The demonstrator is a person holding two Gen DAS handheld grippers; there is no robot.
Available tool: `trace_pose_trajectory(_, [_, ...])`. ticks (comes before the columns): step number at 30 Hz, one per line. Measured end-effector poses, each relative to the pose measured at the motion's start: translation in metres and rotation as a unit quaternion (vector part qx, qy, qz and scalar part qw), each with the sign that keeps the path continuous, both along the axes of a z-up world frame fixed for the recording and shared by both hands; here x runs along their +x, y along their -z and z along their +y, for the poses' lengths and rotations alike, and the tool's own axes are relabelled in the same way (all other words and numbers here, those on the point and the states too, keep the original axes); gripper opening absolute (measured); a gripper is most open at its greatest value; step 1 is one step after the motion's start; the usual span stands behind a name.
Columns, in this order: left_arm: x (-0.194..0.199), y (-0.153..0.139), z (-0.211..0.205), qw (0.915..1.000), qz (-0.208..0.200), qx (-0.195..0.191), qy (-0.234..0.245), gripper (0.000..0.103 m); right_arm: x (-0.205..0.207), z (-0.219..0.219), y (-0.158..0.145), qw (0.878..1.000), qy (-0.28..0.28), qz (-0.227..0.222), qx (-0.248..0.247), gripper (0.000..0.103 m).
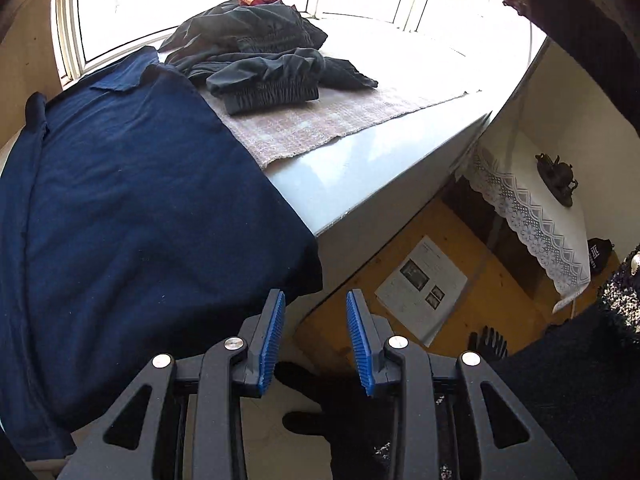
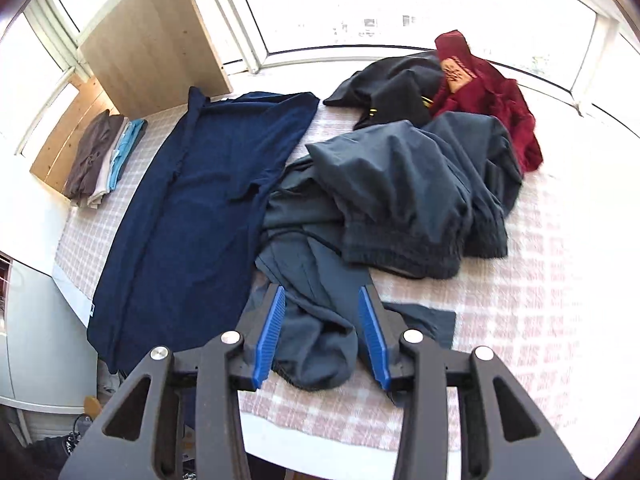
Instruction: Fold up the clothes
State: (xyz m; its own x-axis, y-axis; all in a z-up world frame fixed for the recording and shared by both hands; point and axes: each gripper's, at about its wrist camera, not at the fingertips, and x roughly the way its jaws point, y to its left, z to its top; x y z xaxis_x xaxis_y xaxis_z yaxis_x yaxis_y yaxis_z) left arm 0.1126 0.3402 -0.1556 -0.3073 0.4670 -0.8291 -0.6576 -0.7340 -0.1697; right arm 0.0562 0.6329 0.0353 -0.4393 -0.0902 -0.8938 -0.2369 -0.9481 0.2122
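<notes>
The left gripper (image 1: 315, 316) is hanging off the table's near edge with its blue pads (image 1: 273, 340) well parted and nothing between them — its left finger is overlapping the hem of the navy shirt (image 1: 132, 216), contact not determinable. The right gripper (image 2: 323, 322) is also standing wide open, its fingers straddling a leg of the grey trousers (image 2: 320, 320) without closing on it. The navy shirt is lying spread flat along the table (image 1: 360, 176), its lower edge drooping over the near side. The grey trousers are lying crumpled just beside it on the pink checked cloth (image 2: 520, 280), their elastic waistband bunched up. Behind them a black garment (image 2: 396, 88) and a red garment (image 2: 488, 96) are resting in a heap near the window (image 2: 400, 4). A stack of folded clothes (image 2: 104, 156) is sitting at the table's far left end, well apart from the heap.
</notes>
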Motion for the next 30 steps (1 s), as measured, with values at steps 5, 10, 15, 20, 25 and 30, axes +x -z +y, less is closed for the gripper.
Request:
trace_pose_trajectory(5, [0.0, 0.018, 0.027, 0.9962, 0.074, -0.046, 0.001, 0.031, 0.052, 0.013, 0.024, 0.999, 0.035, -0.023, -0.021, 0.043])
trace_pose_trajectory(10, [0.01, 0.027, 0.053, 0.9805, 0.159, -0.108, 0.04, 0.033, 0.07, 0.009, 0.04, 0.997, 0.044, -0.031, -0.049, 0.043])
trace_pose_trajectory(15, [-0.004, 0.024, 0.052, 0.9829, 0.146, -0.101, 0.049, 0.014, 0.058, -0.001, 0.034, 0.998, 0.034, -0.019, -0.052, 0.043])
trace_pose_trajectory(20, [-0.024, 0.009, 0.023, 0.9961, 0.077, -0.042, 0.009, 0.001, -0.001, -0.016, 0.021, 0.998, -0.001, 0.016, -0.057, 0.044])
trace_pose_trajectory(25, [-0.037, -0.02, -0.004, 0.9963, 0.052, 0.029, -0.062, 0.001, -0.117, -0.02, 0.039, 0.995, -0.036, 0.04, -0.09, 0.048])
trace_pose_trajectory(30, [-0.054, -0.036, -0.027, 0.988, 0.031, 0.081, -0.128, 0.001, -0.245, -0.018, 0.101, 0.996, -0.032, -0.008, -0.079, 0.048])
